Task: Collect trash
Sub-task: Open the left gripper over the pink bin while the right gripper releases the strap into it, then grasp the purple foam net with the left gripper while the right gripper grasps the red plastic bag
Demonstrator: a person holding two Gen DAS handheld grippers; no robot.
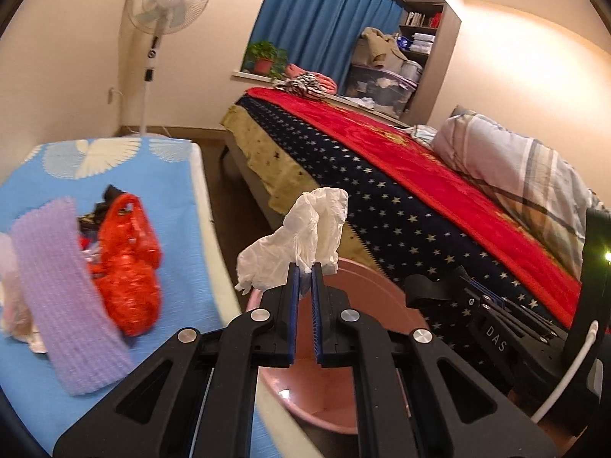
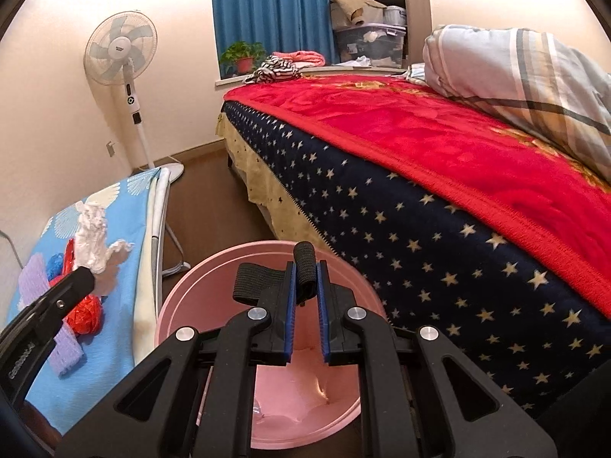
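Observation:
My left gripper point(image 1: 304, 273) is shut on a crumpled white tissue point(image 1: 305, 229) and holds it above the near rim of a pink bin point(image 1: 366, 286). The tissue also shows in the right wrist view point(image 2: 93, 240). My right gripper point(image 2: 305, 271) is shut on a black elastic strap point(image 2: 303, 267) and holds it over the open pink bin point(image 2: 214, 267); the strap also shows in the left wrist view point(image 1: 427, 290). On the blue-covered table point(image 1: 183, 267) lie a red plastic bag point(image 1: 130, 263), a purple knitted cloth point(image 1: 57, 278) and dark scraps point(image 1: 95, 213).
A bed with a red blanket point(image 2: 420, 133) and a star-patterned cover stands close on the right of the bin. A striped pillow point(image 2: 515, 65) lies on it. A standing fan point(image 2: 122, 49) is by the far wall. Brown floor runs between table and bed.

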